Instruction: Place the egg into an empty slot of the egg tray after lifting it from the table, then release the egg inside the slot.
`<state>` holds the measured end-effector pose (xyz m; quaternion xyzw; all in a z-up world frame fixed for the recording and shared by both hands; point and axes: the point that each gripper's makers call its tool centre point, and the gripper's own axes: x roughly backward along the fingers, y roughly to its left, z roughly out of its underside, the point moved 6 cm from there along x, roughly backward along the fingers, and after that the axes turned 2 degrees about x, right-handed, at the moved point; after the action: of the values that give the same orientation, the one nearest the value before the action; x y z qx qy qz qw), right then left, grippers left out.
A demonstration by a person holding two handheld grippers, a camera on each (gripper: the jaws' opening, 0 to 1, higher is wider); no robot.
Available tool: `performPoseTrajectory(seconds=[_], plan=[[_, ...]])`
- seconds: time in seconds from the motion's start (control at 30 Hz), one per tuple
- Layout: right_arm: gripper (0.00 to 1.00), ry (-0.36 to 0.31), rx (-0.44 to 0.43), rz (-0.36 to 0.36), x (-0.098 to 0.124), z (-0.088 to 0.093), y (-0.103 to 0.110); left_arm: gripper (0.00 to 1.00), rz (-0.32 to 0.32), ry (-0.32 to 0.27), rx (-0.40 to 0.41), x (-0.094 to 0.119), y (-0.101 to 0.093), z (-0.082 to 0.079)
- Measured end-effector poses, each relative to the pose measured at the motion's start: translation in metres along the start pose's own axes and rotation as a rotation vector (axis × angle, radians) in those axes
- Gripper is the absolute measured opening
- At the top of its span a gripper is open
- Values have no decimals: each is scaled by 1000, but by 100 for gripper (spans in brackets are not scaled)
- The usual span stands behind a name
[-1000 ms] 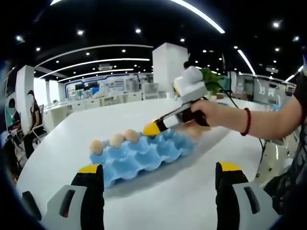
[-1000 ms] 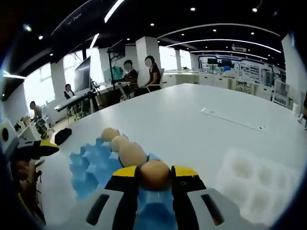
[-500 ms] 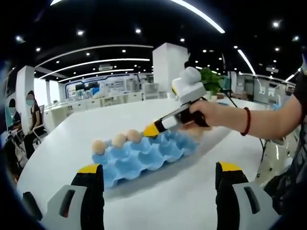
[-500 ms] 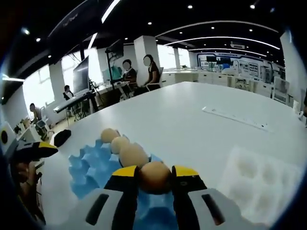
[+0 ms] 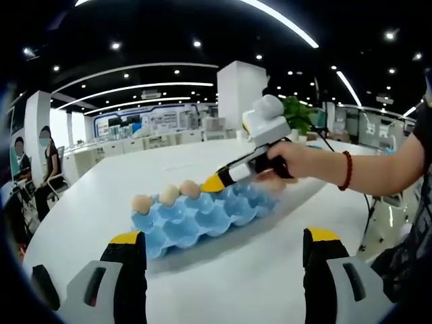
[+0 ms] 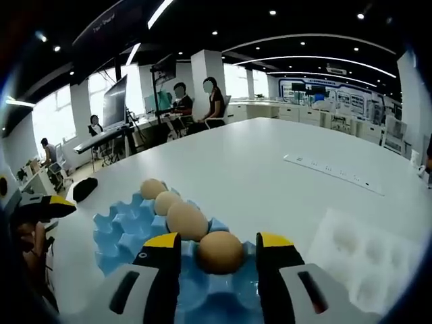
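The egg (image 6: 219,252) sits in a slot at the near end of the blue tray (image 6: 118,228), between the yellow-tipped jaws of the right gripper (image 6: 219,248), which stand apart with a gap on each side of the shell, so nothing clamps it. Beyond it three more eggs (image 6: 187,220) run in a row along the same edge of the tray, each in its own slot; the slots to their left are bare. The tray lies on a white table (image 6: 270,175). To the right of the tray, apart from it, lies a white moulded tray (image 6: 368,253) with round hollows. Farther back on the table is a long white power strip (image 6: 334,173). In the left gripper view the tray (image 5: 202,214) lies ahead with three eggs (image 5: 167,195) along its far edge, and the right gripper (image 5: 213,182) reaches in from the right, held in a hand (image 5: 287,160) with a red bracelet on the wrist, its yellow tip over the tray's far edge beside the last egg. The left gripper (image 5: 223,243) is held back from the tray, above the table, its jaws wide apart and holding nothing. People sit at desks in the office behind.
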<state>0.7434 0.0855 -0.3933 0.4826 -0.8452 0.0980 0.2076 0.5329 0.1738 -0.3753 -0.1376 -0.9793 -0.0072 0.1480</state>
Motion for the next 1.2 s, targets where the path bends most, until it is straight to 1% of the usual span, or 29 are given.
performPoseTrajectory(seconds=[0.03,0.13,0.33,0.4,0.47,0.57,0.73,0.83,0.87,0.9,0.97,1.2], plan=[[52,5,15,-1,-2,-1,-1,98,0,-1,-1,0,0,0],[56,9,20,-5,-2,1,0,98,4,-5,-3,1,-2,0],[71,-18,-20,-50,0,0,5,98,5,-7,-2,1,-3,-1],[76,-22,-8,-53,2,0,8,98,4,-11,-3,1,-3,-2],[79,-25,7,-53,-1,-2,6,99,3,-13,-7,2,-3,-2],[84,-21,19,-53,2,1,9,99,2,-21,0,2,-4,-3],[89,-36,15,-48,2,0,8,100,-1,-19,-4,2,-5,-2],[91,-52,4,-52,5,-2,8,100,-2,-18,-4,2,-5,-2],[91,-61,-3,-52,6,-5,7,100,-2,-19,-4,3,-5,-3],[91,-85,-13,-63,7,-7,8,100,-2,-18,-4,3,-5,-3],[91,-85,-23,-66,10,-7,9,100,-1,-19,-4,3,-5,-3],[91,-77,-13,-66,14,-6,8,100,-3,-17,10,1,-7,-4]])
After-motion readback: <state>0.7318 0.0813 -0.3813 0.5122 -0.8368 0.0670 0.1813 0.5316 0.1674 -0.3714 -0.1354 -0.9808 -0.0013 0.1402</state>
